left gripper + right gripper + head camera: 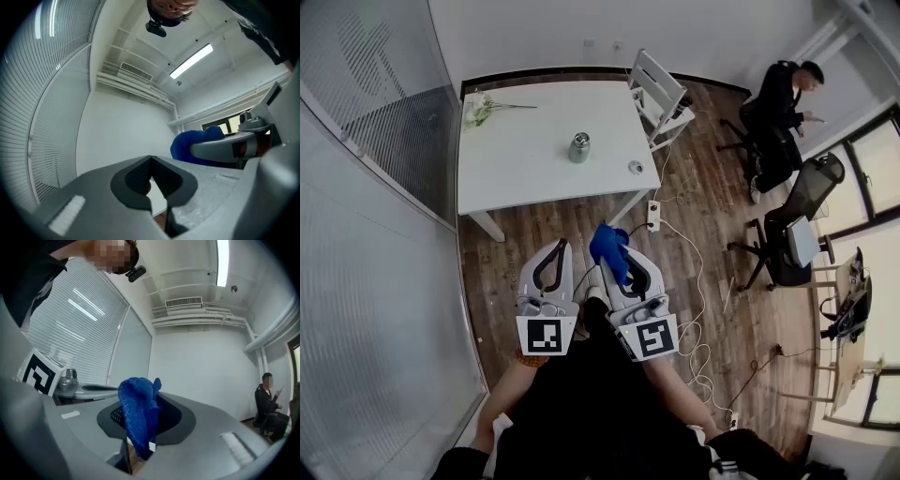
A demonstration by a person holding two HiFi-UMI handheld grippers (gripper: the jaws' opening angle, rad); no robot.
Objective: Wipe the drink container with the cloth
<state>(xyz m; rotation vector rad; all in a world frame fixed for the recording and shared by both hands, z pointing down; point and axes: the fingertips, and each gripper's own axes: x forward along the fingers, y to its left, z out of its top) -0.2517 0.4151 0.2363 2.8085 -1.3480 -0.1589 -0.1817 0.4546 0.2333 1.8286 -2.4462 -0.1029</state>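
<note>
Holding 2 grippers low and side by side, a person faces the table (516, 159) from well back. On the left gripper (559, 249) the jaws are pressed together on nothing. On the right gripper (617, 264) the jaws are clenched on a bunched blue cloth (138, 413), which hides their tips and droops below. The container (579, 147) stands upright mid-table, well apart from both grippers. A small round item (636, 168) to its right is too small to identify. Flowers (483, 106) lie at the far left corner, and a chair (661, 92) stands at the far right. A 2nd person (783, 98) sits beyond, with the lower body hidden in the right gripper view.
</note>
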